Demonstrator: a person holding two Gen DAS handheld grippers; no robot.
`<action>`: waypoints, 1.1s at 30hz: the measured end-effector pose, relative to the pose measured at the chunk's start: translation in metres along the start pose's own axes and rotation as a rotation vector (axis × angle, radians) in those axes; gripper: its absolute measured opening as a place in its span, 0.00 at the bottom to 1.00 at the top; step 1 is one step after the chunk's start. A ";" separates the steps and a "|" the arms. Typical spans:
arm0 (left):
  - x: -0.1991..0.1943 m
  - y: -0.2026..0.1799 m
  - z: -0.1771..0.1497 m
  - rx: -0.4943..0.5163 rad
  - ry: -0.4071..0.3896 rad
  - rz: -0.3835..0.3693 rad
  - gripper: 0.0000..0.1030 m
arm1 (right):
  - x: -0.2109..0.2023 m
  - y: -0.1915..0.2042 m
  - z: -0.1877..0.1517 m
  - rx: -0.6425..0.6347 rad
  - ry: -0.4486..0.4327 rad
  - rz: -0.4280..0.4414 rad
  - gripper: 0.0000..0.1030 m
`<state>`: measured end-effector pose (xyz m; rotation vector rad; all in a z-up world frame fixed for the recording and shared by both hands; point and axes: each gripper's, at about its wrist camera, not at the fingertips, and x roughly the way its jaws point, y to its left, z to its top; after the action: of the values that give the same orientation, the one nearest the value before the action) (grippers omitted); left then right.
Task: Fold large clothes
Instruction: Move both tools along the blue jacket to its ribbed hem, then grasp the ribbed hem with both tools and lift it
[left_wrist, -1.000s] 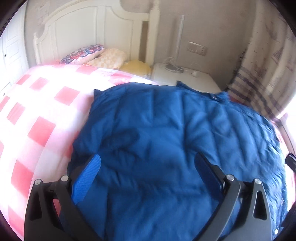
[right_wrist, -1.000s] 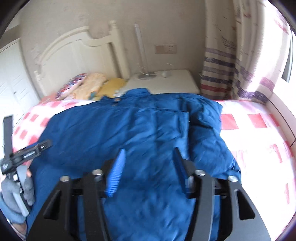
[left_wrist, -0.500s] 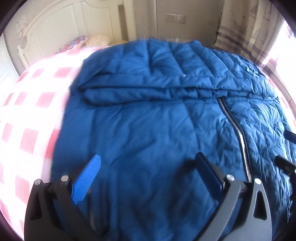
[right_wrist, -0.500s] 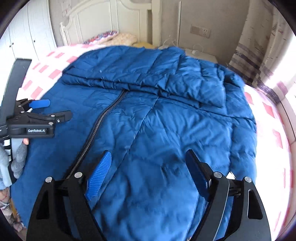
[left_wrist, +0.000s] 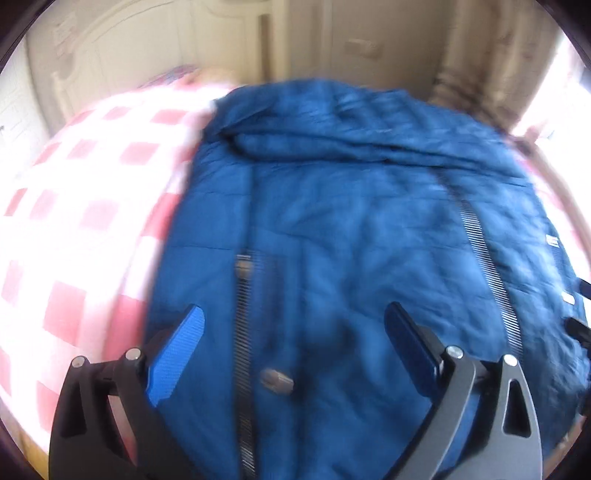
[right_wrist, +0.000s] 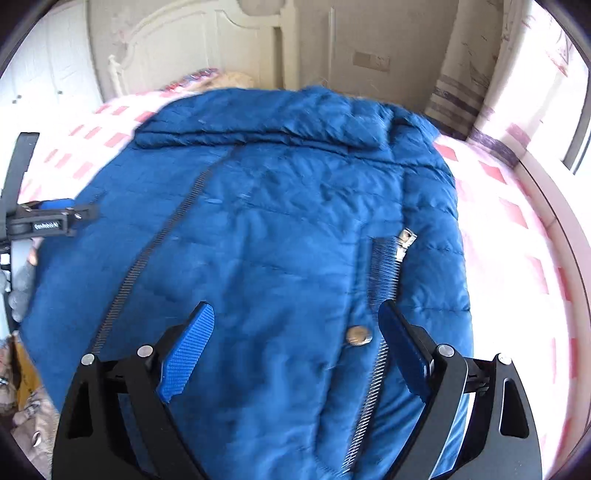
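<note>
While both tongs hang spread and empty, the blue padded coat lies flat on the checked bed right beneath them.

The right tongs have just been opening wider, nothing between the jaws; the left tongs gape too. I'd say each should pinch the near hem through both layers, level with the other. The coat's length runs away from the tongs, its folded-over far end toward the headboard.

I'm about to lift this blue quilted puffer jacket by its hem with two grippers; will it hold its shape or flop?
The blue quilted puffer jacket will probably flop: it already lies creased and folded over on the checked bedspread. Its puffy quilting suggests lightness for its bulk. The smooth shell may slip between pads.
</note>
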<state>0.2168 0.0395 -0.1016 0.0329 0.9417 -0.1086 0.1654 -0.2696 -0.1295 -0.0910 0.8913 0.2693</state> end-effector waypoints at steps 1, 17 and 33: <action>-0.007 -0.013 -0.005 0.043 -0.012 -0.028 0.96 | -0.005 0.011 -0.002 -0.028 -0.009 0.035 0.84; -0.033 -0.010 -0.067 0.158 0.000 0.018 0.99 | -0.017 0.031 -0.054 -0.126 -0.007 -0.005 0.85; -0.075 -0.016 -0.131 0.224 -0.079 -0.049 0.98 | -0.051 0.027 -0.090 -0.101 -0.066 0.074 0.85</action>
<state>0.0661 0.0391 -0.1174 0.2115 0.8486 -0.2593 0.0603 -0.2708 -0.1455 -0.1419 0.8166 0.3845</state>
